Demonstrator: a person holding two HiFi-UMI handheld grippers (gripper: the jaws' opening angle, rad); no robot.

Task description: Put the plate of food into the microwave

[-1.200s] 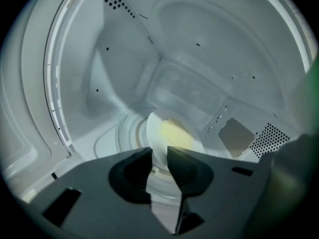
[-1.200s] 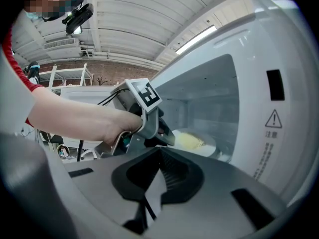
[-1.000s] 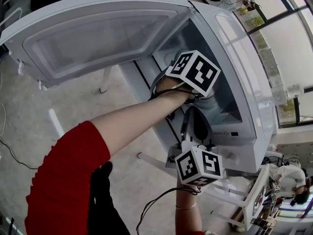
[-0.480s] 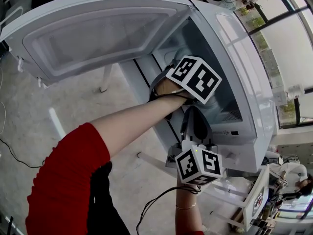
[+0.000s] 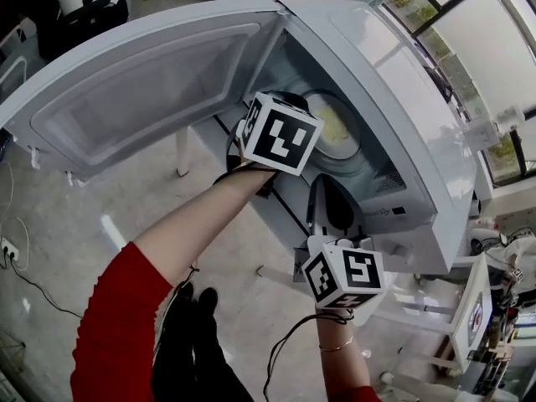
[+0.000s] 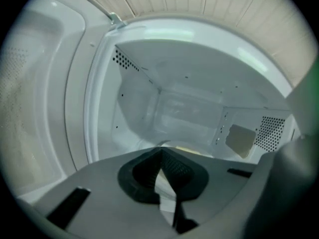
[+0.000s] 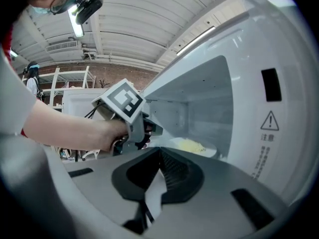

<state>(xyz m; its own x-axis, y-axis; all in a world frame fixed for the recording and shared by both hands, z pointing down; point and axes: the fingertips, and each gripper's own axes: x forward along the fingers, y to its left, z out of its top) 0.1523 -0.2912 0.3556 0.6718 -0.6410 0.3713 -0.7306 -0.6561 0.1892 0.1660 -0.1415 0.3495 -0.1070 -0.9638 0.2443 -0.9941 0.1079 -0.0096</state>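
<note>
Premises present as a lab or workshop hall, not a home kitchen. Evidence: bare polished floor (image 5: 59, 199) with a loose cable (image 5: 33, 287), tall windows (image 5: 502, 32), ribbed ceiling (image 7: 149, 19) with strip light (image 7: 76, 28), brick wall (image 7: 127, 76), open metal shelving (image 7: 70, 72).

Right tongs (image 7: 159, 159): jaws together, empty. Microwave (image 7: 259, 83): open, plate of food (image 7: 192, 146) inside. Left tongs (image 7: 148, 128): in hand (image 7: 94, 133), at microwave mouth.
</note>
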